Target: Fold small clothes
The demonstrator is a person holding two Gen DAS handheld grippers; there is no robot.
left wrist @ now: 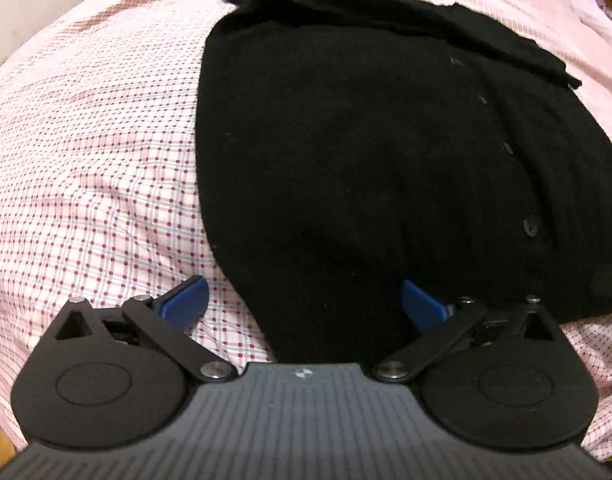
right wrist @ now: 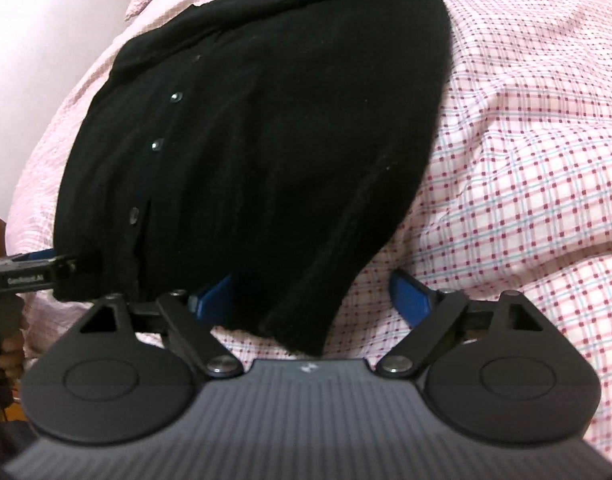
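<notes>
The black cardigan [left wrist: 346, 160] lies on the bed [left wrist: 85, 160], sides and sleeves already folded in — the bottom-to-top fold looks left. Left gripper [left wrist: 303, 304] and right gripper [right wrist: 312, 294] straddle its near hem corners, fingers spread wide, gripping nothing — hem between them, unpinched.

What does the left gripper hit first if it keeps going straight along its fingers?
Most likely the black cardigan: its near hem lies between the open fingers of the left gripper, one blue pad over the checked bedcover, the other over the knit. Depth is unclear, so contact height is a guess.
</notes>
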